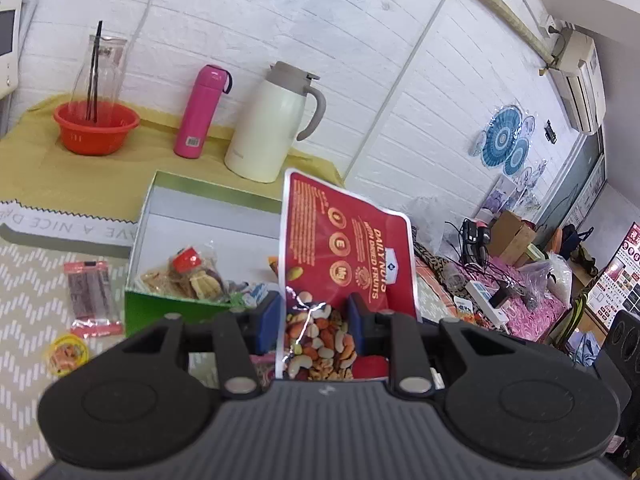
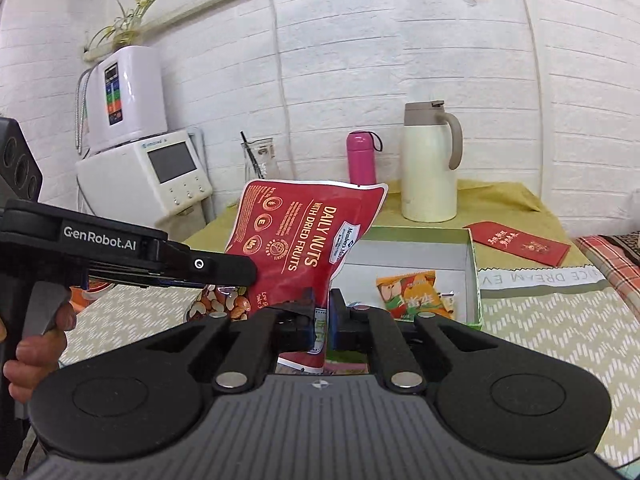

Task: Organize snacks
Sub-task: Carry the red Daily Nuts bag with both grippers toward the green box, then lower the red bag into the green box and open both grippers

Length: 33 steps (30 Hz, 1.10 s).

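A red bag of daily nuts with dried fruits point(image 1: 344, 248) hangs upright in the air, held by both grippers. My left gripper point(image 1: 318, 312) is shut on its lower end, blue pads point(image 1: 272, 312) pressing the printed nut picture. Seen from the right wrist, the same bag point(image 2: 308, 240) has my right gripper point(image 2: 325, 314) shut on its bottom edge, while the left gripper point(image 2: 236, 272) clamps it from the left with a hand on the trigger. Just behind the bag lies the open green box point(image 1: 200, 208) with a white inside, holding a clear pack of biscuits point(image 1: 196, 276) and an orange snack packet point(image 2: 412, 292).
A red-ended snack pack point(image 1: 90, 292) and a small yellow round snack point(image 1: 66, 354) lie on the patterned mat left of the box. An orange bowl point(image 1: 96, 128), pink bottle point(image 1: 200, 112) and white jug point(image 1: 272, 124) stand at the back. A red envelope point(image 2: 520, 242) lies right of the box.
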Tool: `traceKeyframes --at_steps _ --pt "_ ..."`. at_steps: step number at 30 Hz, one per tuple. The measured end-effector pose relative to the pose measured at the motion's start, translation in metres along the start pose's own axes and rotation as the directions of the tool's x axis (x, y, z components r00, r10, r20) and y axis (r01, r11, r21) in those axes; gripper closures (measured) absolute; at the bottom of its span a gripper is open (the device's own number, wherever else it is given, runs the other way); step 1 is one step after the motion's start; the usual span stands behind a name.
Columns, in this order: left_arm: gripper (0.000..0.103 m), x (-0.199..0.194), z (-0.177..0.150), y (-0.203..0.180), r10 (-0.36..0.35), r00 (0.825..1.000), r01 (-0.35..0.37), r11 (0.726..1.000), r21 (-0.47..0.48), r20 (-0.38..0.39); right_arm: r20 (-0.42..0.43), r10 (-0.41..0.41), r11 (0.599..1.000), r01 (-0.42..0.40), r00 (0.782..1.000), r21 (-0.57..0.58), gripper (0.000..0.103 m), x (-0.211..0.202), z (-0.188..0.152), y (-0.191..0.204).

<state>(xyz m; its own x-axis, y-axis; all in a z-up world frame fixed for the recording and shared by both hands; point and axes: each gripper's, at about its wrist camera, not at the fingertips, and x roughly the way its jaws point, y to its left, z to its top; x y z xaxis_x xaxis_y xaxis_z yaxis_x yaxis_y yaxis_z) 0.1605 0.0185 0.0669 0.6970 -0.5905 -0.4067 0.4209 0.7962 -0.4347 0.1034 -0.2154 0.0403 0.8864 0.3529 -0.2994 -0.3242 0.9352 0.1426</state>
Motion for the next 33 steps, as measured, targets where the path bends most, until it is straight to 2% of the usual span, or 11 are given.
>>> traceKeyframes --at_steps 5,11,17,20,22,23,24,25,26,28,33 --pt "0.079 0.045 0.025 0.014 0.007 1.000 -0.008 0.999 -0.040 -0.025 -0.016 -0.025 0.999 0.026 1.000 0.043 0.090 0.035 0.012 -0.021" --pt "0.079 0.093 0.036 0.033 0.045 0.996 -0.051 0.996 -0.078 -0.077 -0.073 -0.038 0.995 0.045 0.997 0.091 0.090 0.079 0.013 -0.044" --pt "0.078 0.122 0.037 0.048 0.087 0.988 -0.097 0.992 -0.077 -0.124 -0.130 -0.045 0.996 0.055 0.990 0.076 0.090 0.110 0.005 -0.050" --pt "0.075 0.128 0.039 0.054 0.113 0.987 -0.123 0.990 -0.076 -0.117 -0.130 -0.054 0.997 0.060 0.990 0.041 0.087 0.120 0.004 -0.051" --pt "0.050 0.124 0.040 0.052 0.145 0.987 -0.149 0.987 -0.056 -0.077 -0.112 -0.076 0.997 0.072 0.991 -0.034 0.067 0.124 0.003 -0.048" --pt "0.034 0.119 0.040 0.051 0.154 0.987 -0.156 0.987 -0.047 -0.042 -0.093 -0.092 0.993 0.084 0.991 -0.087 0.059 0.124 0.001 -0.045" --pt "0.018 0.113 0.040 0.048 0.167 0.986 -0.167 0.985 -0.031 0.001 -0.080 -0.108 0.986 0.097 0.991 -0.132 0.034 0.123 0.000 -0.042" --pt "0.013 0.109 0.040 0.044 0.188 0.982 -0.187 0.982 -0.013 0.034 -0.070 -0.123 0.979 0.110 0.990 -0.170 0.006 0.122 -0.002 -0.040" --pt "0.012 0.105 0.041 0.040 0.215 0.975 -0.216 0.976 0.006 0.057 -0.062 -0.133 0.975 0.119 0.989 -0.189 0.000 0.121 -0.003 -0.039" --pt "0.012 0.104 0.044 0.036 0.261 0.964 -0.262 0.965 0.019 0.042 -0.068 -0.136 0.976 0.122 0.988 -0.183 0.000 0.120 -0.005 -0.040" --pt "0.012 0.094 0.042 0.032 0.267 0.963 -0.268 0.963 0.022 0.046 -0.082 -0.114 0.987 0.103 0.990 -0.124 0.000 0.113 -0.004 -0.043"
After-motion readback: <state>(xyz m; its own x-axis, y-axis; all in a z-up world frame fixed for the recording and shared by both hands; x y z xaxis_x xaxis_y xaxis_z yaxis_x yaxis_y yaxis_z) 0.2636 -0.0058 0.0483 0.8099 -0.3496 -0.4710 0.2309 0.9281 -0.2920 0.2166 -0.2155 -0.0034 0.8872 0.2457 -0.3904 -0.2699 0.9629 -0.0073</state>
